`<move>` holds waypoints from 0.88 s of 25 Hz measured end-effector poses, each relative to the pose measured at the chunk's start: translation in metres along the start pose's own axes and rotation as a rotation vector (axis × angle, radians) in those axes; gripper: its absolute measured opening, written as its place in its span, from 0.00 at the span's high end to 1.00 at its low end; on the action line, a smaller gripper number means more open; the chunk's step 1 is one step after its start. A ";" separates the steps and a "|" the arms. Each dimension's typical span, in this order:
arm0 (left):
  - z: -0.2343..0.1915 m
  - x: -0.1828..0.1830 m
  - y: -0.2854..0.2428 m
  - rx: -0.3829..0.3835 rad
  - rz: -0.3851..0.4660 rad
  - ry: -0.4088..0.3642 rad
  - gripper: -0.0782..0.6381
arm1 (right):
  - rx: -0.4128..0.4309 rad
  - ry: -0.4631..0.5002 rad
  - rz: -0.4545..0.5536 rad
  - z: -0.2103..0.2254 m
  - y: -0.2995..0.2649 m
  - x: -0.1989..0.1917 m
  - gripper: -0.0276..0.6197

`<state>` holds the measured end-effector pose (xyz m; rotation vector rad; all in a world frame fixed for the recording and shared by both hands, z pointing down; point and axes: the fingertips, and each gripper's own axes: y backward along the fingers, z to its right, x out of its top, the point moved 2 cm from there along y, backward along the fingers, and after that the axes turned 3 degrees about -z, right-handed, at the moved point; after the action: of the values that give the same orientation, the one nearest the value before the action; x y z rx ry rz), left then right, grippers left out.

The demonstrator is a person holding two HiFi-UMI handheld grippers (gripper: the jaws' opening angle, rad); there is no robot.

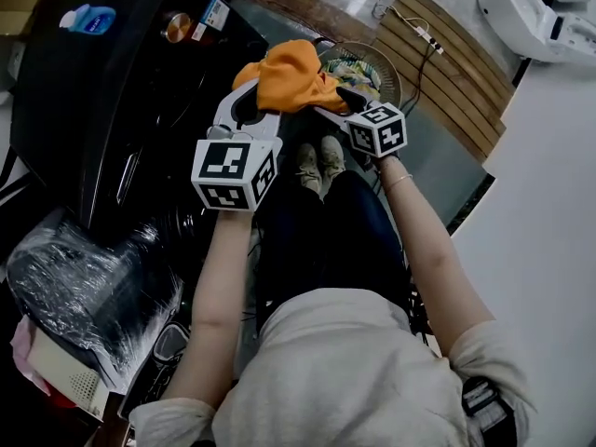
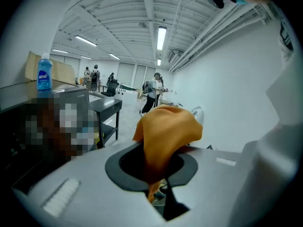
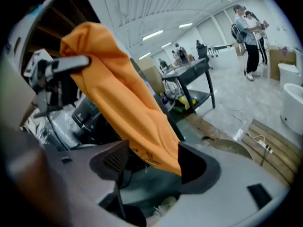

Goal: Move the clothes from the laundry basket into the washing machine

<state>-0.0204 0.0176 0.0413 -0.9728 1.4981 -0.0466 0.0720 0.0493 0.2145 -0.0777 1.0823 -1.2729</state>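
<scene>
The orange cloth (image 1: 293, 74) is held up between the dark machine (image 1: 112, 91) at left and the basket (image 1: 393, 68) at far right. The left gripper (image 2: 158, 163) has its jaws closed tight on a fold of it. The right gripper (image 3: 150, 161) gapes wide, with the cloth draped loosely between its pads and not pinched. In the head view the cloth covers both grippers' tips and half hides the basket. The machine's door is too dark to make out. A blue bottle (image 1: 90, 18) lies on top.
</scene>
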 end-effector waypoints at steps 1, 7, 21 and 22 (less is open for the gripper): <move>0.000 0.000 0.001 0.003 0.002 0.004 0.82 | -0.020 0.000 -0.044 0.006 -0.013 -0.010 0.50; -0.003 -0.005 0.006 0.000 0.020 0.056 0.82 | -0.024 -0.092 -0.130 0.033 -0.058 -0.041 0.56; -0.024 -0.053 0.002 0.075 -0.066 0.057 0.81 | 0.238 -0.067 0.310 -0.039 0.063 0.077 0.92; -0.021 -0.051 0.002 0.063 -0.043 0.055 0.81 | 0.260 -0.047 0.326 -0.050 0.073 0.090 0.92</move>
<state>-0.0463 0.0382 0.0858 -0.9602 1.5174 -0.1518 0.0814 0.0296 0.0903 0.2556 0.8409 -1.0988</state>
